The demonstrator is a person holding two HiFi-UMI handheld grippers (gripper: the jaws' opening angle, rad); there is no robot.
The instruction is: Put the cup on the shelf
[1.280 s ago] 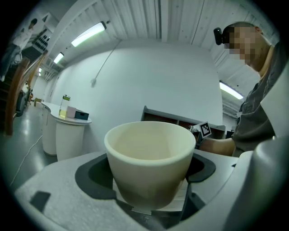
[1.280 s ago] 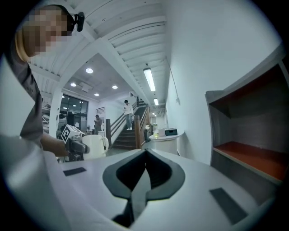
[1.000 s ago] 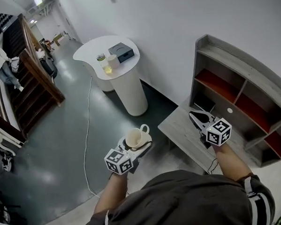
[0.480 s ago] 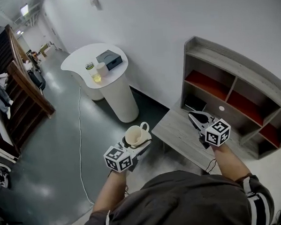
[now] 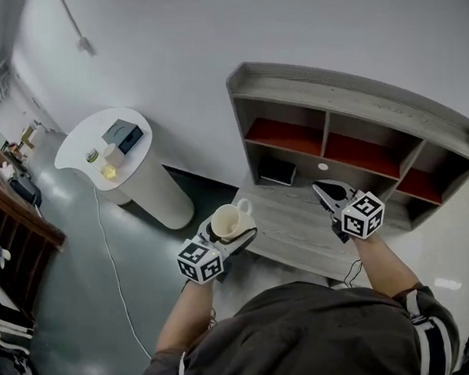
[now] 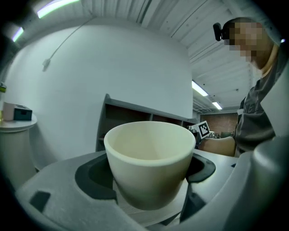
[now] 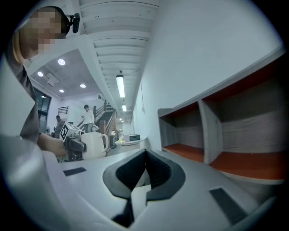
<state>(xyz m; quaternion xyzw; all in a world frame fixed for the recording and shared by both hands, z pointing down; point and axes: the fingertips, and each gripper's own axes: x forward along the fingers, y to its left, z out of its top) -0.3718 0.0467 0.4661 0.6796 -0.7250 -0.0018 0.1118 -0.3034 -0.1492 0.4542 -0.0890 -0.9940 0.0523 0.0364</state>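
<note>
Left tool (image 5: 230, 235): closed on the lower body of a cream glazed ceramic cup (image 5: 227, 221), one jaw on each side.
Cup, place: held upright in the air in front of the shelf's left end, well apart from it and in no compartment yet.
Cup, contents: appears empty in the left gripper view.
Cup, handling: likely stiff, fairly light and breakable, and its smooth glaze probably slips. A firm but not hard hold low on the body suits it. The loop handle points toward the shelf and stays free.
Right tool (image 5: 329, 191): jaws together on nothing, in front of the shelf's middle.
Low grey wood-grain counter (image 5: 291, 223): directly in front of the shelf, under both tools.
Shelf (image 5: 347, 87): a grey wooden unit with red-floored compartments against the white wall.
Small dark box (image 5: 278, 171): in the shelf's lower left compartment.
White round-topped counter (image 5: 80, 150): far to the left of the shelf, carrying a few small items.
Count: one held cup, two tools, one shelf with three red-floored upper compartments and a lower row partly hidden, two counters.
</note>
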